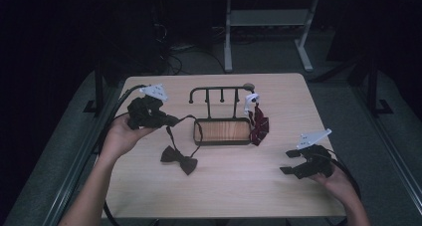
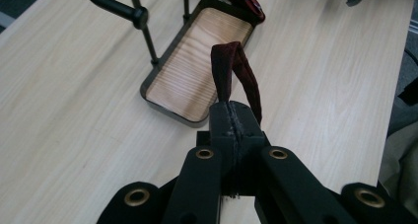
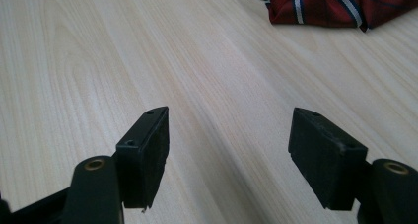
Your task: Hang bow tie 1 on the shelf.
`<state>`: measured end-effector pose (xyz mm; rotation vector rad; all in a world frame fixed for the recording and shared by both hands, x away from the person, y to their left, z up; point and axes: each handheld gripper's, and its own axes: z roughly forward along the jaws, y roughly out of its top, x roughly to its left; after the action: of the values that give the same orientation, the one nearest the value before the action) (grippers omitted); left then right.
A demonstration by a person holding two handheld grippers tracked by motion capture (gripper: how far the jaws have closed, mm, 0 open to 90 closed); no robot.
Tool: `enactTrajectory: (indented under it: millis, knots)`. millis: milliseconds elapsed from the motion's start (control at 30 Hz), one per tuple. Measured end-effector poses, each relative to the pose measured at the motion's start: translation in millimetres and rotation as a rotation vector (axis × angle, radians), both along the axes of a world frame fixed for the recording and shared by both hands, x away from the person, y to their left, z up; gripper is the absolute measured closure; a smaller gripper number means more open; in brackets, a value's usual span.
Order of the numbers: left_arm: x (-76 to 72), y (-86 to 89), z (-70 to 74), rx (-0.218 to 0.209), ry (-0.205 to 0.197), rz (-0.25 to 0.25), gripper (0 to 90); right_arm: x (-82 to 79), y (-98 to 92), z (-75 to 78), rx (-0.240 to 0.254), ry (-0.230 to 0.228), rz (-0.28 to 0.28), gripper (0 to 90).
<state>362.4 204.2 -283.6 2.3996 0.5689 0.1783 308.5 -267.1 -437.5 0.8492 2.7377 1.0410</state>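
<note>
Clamping the dark red strap [image 2: 236,71] of a bow tie [image 1: 179,159], the left tool [image 1: 166,120] sits near the table's [image 1: 239,186] left edge; the bow itself lies just left of the tray stand [image 1: 222,131] mid-table. Near the right edge, the right tool [image 1: 292,162] rests spread wide, holding nothing.

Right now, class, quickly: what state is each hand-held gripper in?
Left hand-held gripper: shut on the strap of the dark bow tie.
Right hand-held gripper: open, holding nothing, above the table.
</note>
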Motion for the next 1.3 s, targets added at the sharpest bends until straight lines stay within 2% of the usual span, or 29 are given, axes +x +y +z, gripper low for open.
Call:
enactTrajectory:
  millis: [167,300,533,1300]
  knots:
    - [6.9,0.3,4.8,-0.012,0.006,0.007,89.4,-0.1,0.0,0.1,-0.001,0.000,0.000,31.4]
    - [12.2,-1.3,10.2,0.002,0.000,0.002,89.4,0.0,-0.2,-0.4,0.004,0.000,-0.002,31.2]
    - [21.3,-6.6,18.7,0.003,-0.006,0.007,89.3,-0.3,-0.6,-0.3,0.004,0.005,-0.004,31.2]
    - [39.5,-4.3,20.7,0.029,0.010,0.034,89.3,-0.9,-1.7,-0.5,0.003,0.002,0.001,31.2]
